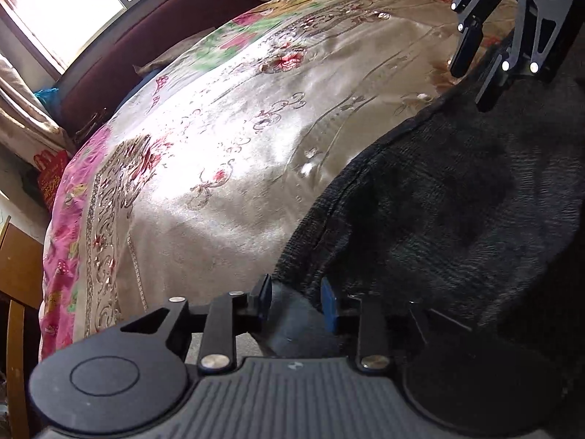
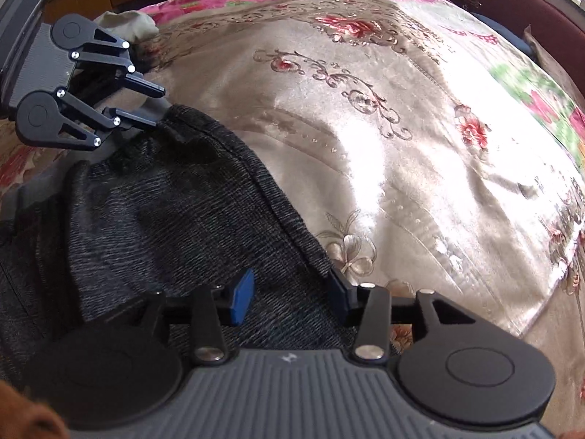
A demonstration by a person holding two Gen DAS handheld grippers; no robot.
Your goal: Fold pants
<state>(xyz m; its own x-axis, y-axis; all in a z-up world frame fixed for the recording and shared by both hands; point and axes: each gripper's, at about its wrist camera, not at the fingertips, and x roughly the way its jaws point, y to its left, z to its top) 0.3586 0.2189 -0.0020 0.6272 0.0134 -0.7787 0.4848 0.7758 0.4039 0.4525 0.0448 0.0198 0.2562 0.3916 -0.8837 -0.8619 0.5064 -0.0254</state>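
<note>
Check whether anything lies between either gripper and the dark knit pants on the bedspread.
Nothing visible does. The left gripper and right gripper both sit open directly over the dark knit pants.

Left gripper: angled downward, jaws parted, with a clear gap between the two blue pads. In the right wrist view the same gripper enters from the upper left, its fingers spread and its tips directed toward the right.

Right gripper: angled downward, jaws parted, blue pads set well apart. In the left wrist view it descends from the upper right with its fingers spread.
</note>
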